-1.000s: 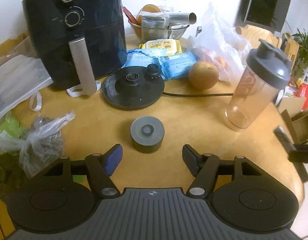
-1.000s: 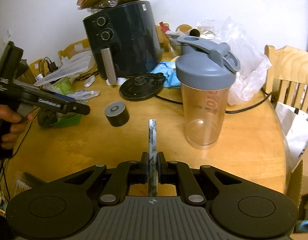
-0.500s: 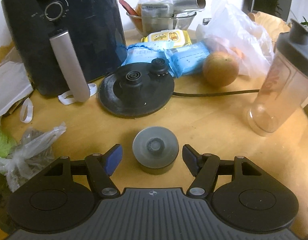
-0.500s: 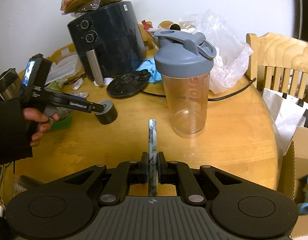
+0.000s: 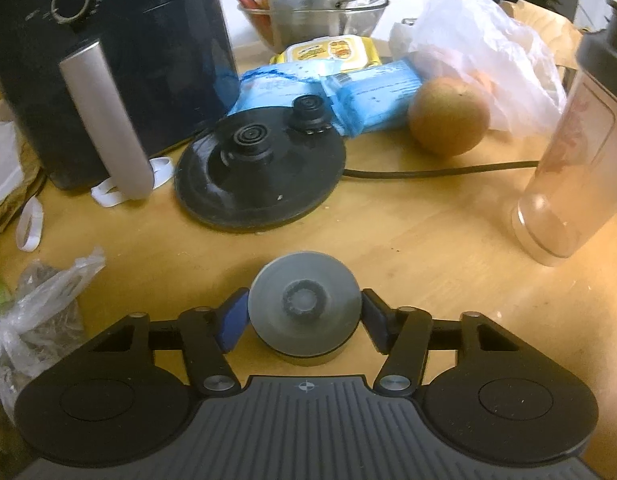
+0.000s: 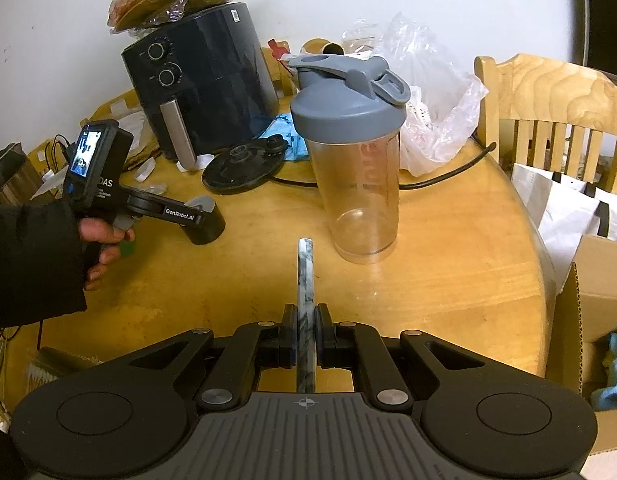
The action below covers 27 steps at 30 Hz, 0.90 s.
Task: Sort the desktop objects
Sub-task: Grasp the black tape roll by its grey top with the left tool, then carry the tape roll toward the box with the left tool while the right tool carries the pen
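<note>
From the left wrist view, the left tool (image 5: 302,316) tilts steeply down at the wooden tabletop (image 5: 408,248), its two black fingers straddling a short round canister (image 5: 304,306) with a smooth grey lid and a small knurled knob at its centre. The jaws have just been closing; the blue-faced left pad sits against the lid's rim and the right pad is at or just off the opposite rim, so a firm grip is not certain. The canister stands upright on the tabletop, near the camera. Farther off lie a flat black kettle base (image 5: 260,172) with a raised round connector, a glossy black air fryer (image 5: 108,60) with a brushed metal handle at far left, blue soft packets (image 5: 340,96), a matte orange-brown round fruit (image 5: 448,116) and, at right, a clear plastic shaker bottle (image 5: 568,152). From the right wrist view, the right tool (image 6: 305,336) is clamped tight on a thin, flat marbled grey strip (image 6: 305,272) that juts forward over the tabletop (image 6: 448,272). At left a hand (image 6: 102,240) in a dark sleeve grips the left tool's (image 6: 204,220) pistol handle, fingers wrapped round it, its tips down at the canister (image 6: 200,203). The shaker bottle (image 6: 354,160), grey-lidded, stands upright in the middle.
</note>
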### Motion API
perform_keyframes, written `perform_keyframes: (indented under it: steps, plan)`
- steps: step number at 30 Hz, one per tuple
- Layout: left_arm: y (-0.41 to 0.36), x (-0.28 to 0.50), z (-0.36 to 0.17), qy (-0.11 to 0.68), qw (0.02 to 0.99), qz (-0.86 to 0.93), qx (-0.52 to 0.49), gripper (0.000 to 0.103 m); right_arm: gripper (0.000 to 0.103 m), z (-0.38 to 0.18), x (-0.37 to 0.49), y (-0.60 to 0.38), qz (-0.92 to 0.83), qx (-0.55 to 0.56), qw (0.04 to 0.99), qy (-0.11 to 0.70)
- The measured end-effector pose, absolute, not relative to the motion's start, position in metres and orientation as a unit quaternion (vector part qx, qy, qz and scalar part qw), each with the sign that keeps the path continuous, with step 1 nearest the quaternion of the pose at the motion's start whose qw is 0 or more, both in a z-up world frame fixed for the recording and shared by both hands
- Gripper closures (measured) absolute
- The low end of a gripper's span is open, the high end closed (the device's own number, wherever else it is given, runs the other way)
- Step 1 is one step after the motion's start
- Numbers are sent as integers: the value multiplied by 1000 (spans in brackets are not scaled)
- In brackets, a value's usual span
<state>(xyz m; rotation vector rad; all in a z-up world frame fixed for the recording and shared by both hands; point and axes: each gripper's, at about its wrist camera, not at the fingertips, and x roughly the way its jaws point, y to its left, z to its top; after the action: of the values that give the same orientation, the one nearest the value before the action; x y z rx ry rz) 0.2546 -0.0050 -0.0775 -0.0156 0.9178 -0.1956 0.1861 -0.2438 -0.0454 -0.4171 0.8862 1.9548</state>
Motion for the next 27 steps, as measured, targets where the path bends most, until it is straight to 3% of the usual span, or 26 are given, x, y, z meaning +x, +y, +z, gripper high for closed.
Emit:
perform_keyframes:
  steps: [17, 18, 27]
  plan:
    - [1, 238, -53, 431, 898, -86, -8, 46, 92, -38, 186, -246, 815, -166, 434, 346]
    - [2, 236, -51, 430, 898, -87, -11, 46, 92, -37, 185, -246, 840, -183, 384, 337]
    - [11, 212, -25, 415, 905, -90, -33, 46, 92, -28, 180, -250, 859, -184, 351, 325]
